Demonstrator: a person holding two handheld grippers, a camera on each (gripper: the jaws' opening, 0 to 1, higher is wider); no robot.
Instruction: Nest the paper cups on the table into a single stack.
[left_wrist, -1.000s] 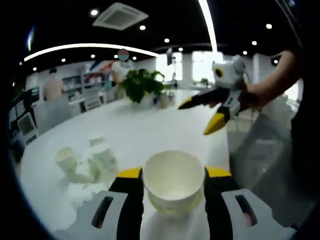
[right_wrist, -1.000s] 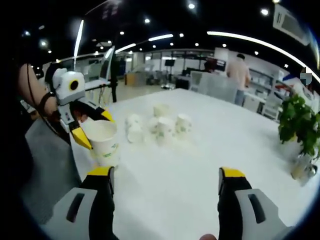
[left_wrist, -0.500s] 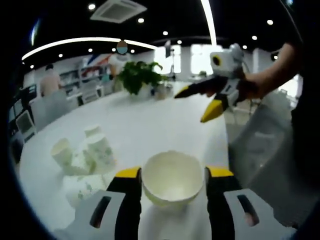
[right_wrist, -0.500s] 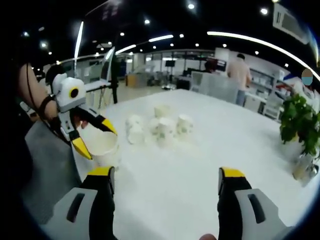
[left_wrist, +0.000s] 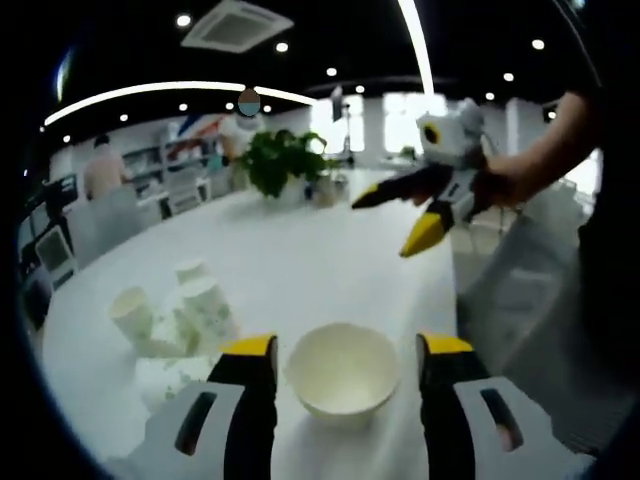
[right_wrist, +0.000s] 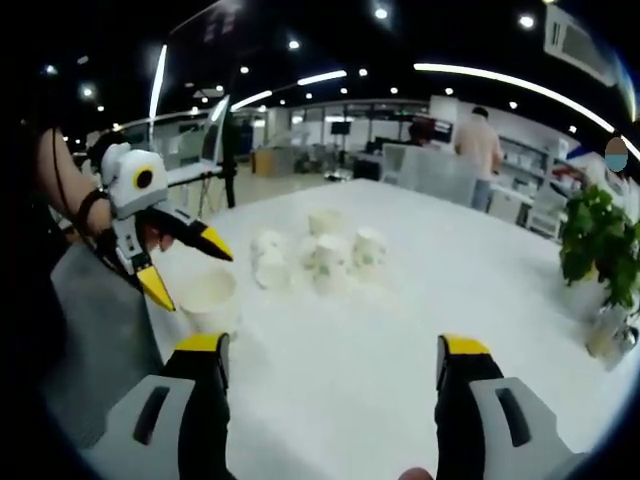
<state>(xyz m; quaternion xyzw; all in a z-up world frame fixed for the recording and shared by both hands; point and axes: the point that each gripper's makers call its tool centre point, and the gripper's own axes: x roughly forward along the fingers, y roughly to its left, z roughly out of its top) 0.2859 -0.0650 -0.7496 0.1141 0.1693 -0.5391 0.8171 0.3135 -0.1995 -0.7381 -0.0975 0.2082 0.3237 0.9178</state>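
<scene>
One paper cup (left_wrist: 342, 371) stands upright on the white tabletop (left_wrist: 300, 270) between the left claw's (left_wrist: 345, 352) parted jaws, untouched. Several other cups (right_wrist: 318, 252) cluster farther off. Right claw (right_wrist: 333, 350) gapes wide, empty.

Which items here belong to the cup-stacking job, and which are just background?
Job: near cup between the left gripper's open jaws; cluster of paper cups; right gripper.
Background: potted plant; table; chair.

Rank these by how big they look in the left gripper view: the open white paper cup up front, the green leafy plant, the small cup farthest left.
1. Open white paper cup, though nearness inflates it.
2. Green leafy plant, far off.
3. Small white cup.
</scene>
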